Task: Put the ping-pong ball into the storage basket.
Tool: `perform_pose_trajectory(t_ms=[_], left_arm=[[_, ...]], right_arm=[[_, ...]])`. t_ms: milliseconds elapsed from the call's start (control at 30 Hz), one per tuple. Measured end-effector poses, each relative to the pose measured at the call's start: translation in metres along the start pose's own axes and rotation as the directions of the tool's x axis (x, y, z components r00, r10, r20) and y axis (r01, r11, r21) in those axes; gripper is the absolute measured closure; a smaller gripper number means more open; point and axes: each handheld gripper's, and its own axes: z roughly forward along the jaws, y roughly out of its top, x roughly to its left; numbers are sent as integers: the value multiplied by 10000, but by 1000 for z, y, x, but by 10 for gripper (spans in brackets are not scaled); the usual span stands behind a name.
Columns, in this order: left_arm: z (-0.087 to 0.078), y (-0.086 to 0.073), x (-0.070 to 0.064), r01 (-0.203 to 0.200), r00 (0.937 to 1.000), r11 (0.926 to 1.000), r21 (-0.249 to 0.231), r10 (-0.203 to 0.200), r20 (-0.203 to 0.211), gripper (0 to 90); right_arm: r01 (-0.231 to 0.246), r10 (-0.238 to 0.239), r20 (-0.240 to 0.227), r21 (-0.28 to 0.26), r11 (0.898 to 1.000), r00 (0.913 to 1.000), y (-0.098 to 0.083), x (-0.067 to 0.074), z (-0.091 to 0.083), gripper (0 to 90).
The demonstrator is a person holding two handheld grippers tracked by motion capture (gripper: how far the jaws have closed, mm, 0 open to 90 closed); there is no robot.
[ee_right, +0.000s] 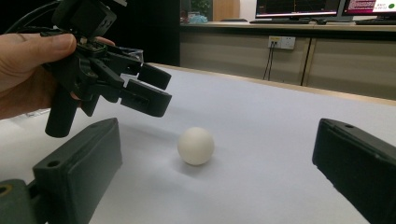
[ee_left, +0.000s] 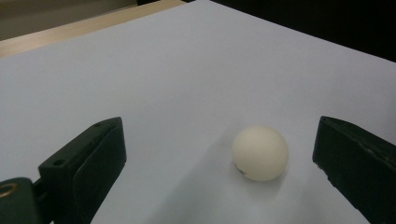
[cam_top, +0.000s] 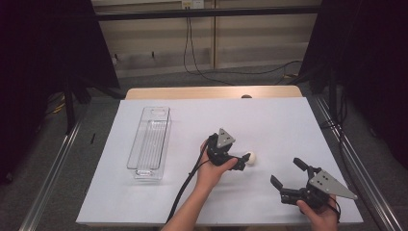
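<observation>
A small white ball [cam_top: 250,158] lies on the white table sheet [cam_top: 269,120], right of centre. My left gripper [cam_top: 244,162], held in a hand, is open just left of the ball. In the left gripper view the ball [ee_left: 260,152] rests between the two spread jaws, nearer the right one and touching neither; the left gripper [ee_left: 219,140] holds nothing. My right gripper [cam_top: 287,172] stands open near the front right, jaws pointing toward the ball. In the right gripper view the ball [ee_right: 196,145] sits ahead of the right gripper [ee_right: 218,140], with the left gripper [ee_right: 161,88] just above and left of it.
A clear, long plastic bin [cam_top: 136,144] stands on the left part of the sheet, lengthwise front to back. A wooden table edge [cam_top: 211,92] runs along the back. Dark curtains and cables surround the table.
</observation>
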Motion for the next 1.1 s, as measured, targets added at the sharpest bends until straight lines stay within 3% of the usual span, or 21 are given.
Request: perform_pose_trajectory(t_ms=[133, 567, 1100], left_arm=[[3, 0, 0, 19, 10000, 9997, 254, -19, -2, 28], [11, 2, -5, 120, 9997, 9997, 228, -125, 202, 28], [22, -1, -6, 99, 9992, 9980, 625, -124, 388, 29]], right_arm=[[-6, 6, 20, 11, 10000, 10000, 0, 0, 0, 10], [7, -7, -20, 17, 10000, 10000, 0, 0, 0, 9], [-43, 43, 10, 1, 10000, 10000, 0, 0, 0, 9]])
